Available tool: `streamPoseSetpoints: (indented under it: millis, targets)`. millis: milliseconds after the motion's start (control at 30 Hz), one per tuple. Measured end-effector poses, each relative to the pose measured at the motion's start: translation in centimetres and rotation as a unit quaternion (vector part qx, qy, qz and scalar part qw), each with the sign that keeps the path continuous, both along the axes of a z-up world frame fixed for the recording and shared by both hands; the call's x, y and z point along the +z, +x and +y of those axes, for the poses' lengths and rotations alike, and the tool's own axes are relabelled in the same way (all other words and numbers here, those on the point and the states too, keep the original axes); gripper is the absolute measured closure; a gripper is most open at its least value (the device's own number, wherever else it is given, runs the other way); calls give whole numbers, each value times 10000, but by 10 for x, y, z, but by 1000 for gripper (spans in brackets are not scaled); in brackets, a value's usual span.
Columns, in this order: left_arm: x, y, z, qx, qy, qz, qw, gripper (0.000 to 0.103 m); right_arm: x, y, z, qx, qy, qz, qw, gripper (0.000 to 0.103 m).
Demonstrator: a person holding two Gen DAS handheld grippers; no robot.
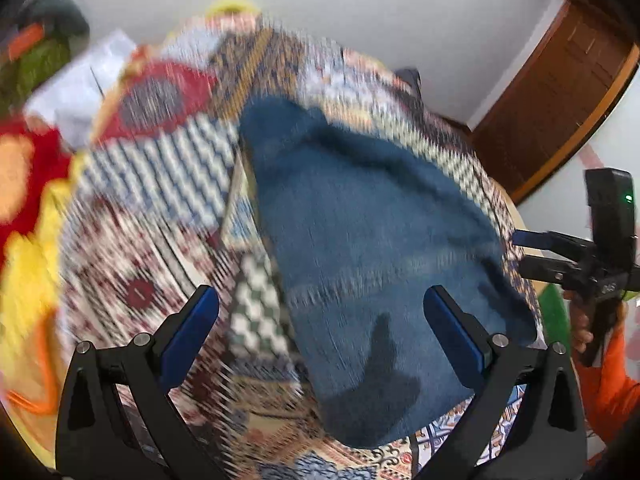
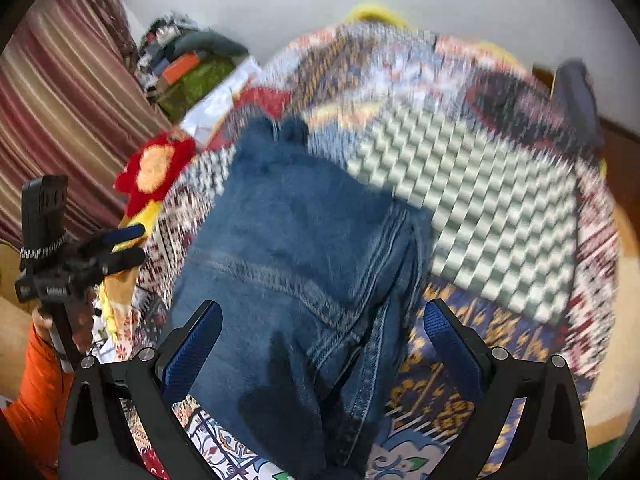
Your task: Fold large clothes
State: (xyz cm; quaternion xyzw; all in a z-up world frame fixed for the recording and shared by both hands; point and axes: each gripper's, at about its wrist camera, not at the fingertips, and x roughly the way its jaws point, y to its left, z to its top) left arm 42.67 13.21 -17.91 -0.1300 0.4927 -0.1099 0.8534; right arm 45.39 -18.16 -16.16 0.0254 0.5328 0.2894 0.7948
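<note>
We hold both grippers above a pair of blue jeans [image 2: 304,264] that lies lengthwise on a patchwork quilt [image 2: 500,216], running away from us toward the far wall. The quilt covers what looks like a bed; we cannot tell for sure what is under it. Both views are smeared, so fine detail is lost.

The left gripper [image 1: 320,332] has its jaws spread wide with nothing between them, and the denim sits below them, slightly toward the right finger. The right gripper [image 2: 324,336] is likewise released, its jaws straddling the near end of the jeans, where seams and stitching show. Neither gripper touches the cloth, as far as we can see. Each one also appears at the edge of the other's view, held by a hand in an orange sleeve [image 1: 604,384].

We judge that the jeans are already narrowed, one leg over the other, so the fold along their length seems done and a fold across still remains. The step in hand looks like the approach for a fresh grip.

Next we need to lower both grippers onto the near end, pinch all layers at the two corners, and carry that end toward the far one evenly, so the layers do not slip apart.

A red and yellow flower cushion [image 2: 154,172] lies beside the jeans on the left, clear of the path.
</note>
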Motion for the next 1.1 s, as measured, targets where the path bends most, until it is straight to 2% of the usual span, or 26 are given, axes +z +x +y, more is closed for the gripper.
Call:
streamPoseSetpoints:
  millis: [133,267,400,467,600,667,767,833,933,1033,1100]
  targets:
    - [-45,15,1,257,-719,569,9955,0,-48,13,2,-36,-52,790,9969,3]
    - [-76,34,4,370,-1617,964,9814,0,-76,25,0,14,306,1239,9918,3]
    - [-91,47,-2,180,-2062,1172,9713,0,-94,42,1,175,734,1561,9849,0]
    - [-97,52,-7,94,-2198,1238,9676,0,-98,45,3,172,774,1636,9833,0]
    - [-97,55,-13,41,-2243,1225,9668,0,-95,45,7,103,756,1607,9840,0]
    - [-93,52,-16,20,-2262,1078,9681,2,-92,40,9,58,734,1484,9862,3]
    - [-81,42,-23,-65,-2056,771,9756,9,-84,37,11,-41,804,1355,9875,19]
    - [-74,32,-20,-82,-2007,704,9771,16,-79,37,6,-89,930,1344,9865,36]
    - [-62,26,-19,-67,-1993,655,9777,28,-72,35,4,-118,963,1298,9868,49]
    - [-39,20,-22,-148,-1621,419,9858,33,-58,31,10,-61,932,1187,9885,57]
    - [-23,14,-21,-146,-1501,236,9883,34,-45,28,16,-34,979,1106,9890,59]
